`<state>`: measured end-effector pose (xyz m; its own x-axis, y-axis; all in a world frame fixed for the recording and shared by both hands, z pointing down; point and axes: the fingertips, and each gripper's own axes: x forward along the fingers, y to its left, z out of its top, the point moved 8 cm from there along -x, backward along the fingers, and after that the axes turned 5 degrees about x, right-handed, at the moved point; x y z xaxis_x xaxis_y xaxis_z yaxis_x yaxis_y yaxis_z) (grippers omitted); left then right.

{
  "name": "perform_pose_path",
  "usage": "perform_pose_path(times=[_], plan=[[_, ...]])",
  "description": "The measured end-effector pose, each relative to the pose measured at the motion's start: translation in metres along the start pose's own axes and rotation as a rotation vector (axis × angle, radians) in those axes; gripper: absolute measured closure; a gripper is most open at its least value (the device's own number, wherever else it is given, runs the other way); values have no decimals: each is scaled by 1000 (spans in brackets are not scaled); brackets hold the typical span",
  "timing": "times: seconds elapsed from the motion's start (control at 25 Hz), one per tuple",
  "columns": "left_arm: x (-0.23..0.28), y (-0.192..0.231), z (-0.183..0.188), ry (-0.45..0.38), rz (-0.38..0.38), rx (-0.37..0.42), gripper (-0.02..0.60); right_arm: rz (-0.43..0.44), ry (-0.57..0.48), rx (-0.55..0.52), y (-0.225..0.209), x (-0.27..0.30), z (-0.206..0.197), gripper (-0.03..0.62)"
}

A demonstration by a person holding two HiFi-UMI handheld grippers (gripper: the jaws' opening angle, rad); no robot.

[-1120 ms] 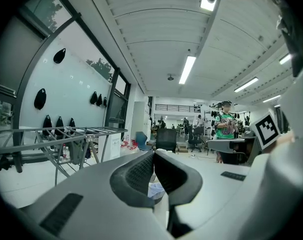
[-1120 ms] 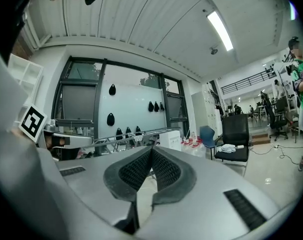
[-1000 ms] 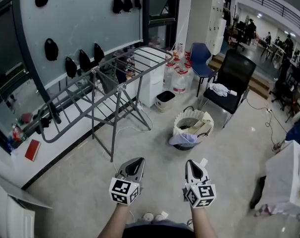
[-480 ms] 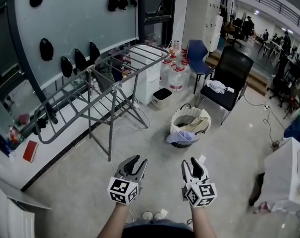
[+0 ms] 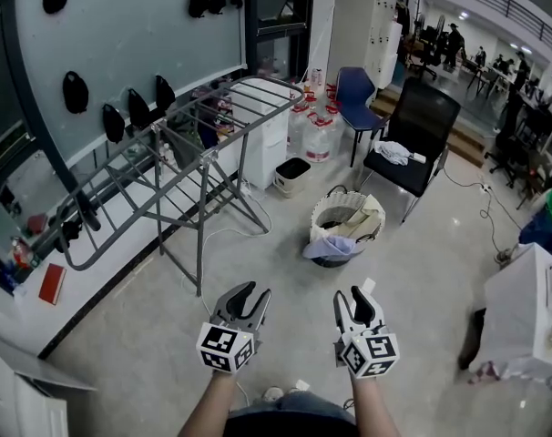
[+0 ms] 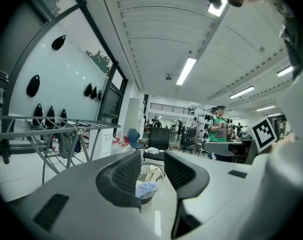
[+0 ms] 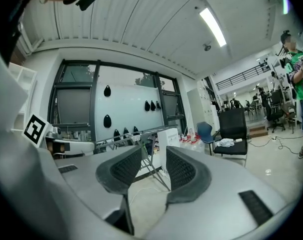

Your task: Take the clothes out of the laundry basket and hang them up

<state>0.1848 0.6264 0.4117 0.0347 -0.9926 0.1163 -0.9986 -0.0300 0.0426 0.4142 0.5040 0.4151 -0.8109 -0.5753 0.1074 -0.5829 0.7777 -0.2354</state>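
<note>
A round laundry basket (image 5: 316,224) stands on the floor ahead of me, holding cream clothes (image 5: 365,220), with a pale blue garment (image 5: 329,247) draped over its near rim. A grey folding drying rack (image 5: 194,144) stands to its left, bare. My left gripper (image 5: 241,291) and right gripper (image 5: 360,297) are held side by side well short of the basket. Both have just been opening and stand open with nothing between their pads. In the left gripper view the basket (image 6: 152,170) shows through the gap of that gripper (image 6: 152,184). The right gripper (image 7: 154,166) faces the rack (image 7: 141,136).
A black chair (image 5: 413,135) with a white cloth on its seat and a blue chair (image 5: 353,94) stand behind the basket. A small white bin (image 5: 294,176) and water bottles (image 5: 312,135) sit by the wall. A white cabinet (image 5: 531,317) is at right.
Both grippers' jaws have gone from shut to open, with nothing in them. The hands stay in about the same place.
</note>
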Motion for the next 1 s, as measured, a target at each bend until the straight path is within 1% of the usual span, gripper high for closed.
perform_pose_path(times=[0.08,0.4,0.52,0.8,1.0], plan=[[0,2,-2,-2,-10,-4,440,-18,-1,4,3,0,-2,456],[2,11,-11,9,-40,-5,440,-47,-19,19,0,6,-7,456],[5,19,-12,16,-36,-13,440,-70,-20,32,2,12,1,456],[24,33,-7,7,-33,-12,440,-75,-31,27,-9,31,10,456],[44,47,-3,-2,-18,-3,440,-71,-44,33,-22,57,17,457]])
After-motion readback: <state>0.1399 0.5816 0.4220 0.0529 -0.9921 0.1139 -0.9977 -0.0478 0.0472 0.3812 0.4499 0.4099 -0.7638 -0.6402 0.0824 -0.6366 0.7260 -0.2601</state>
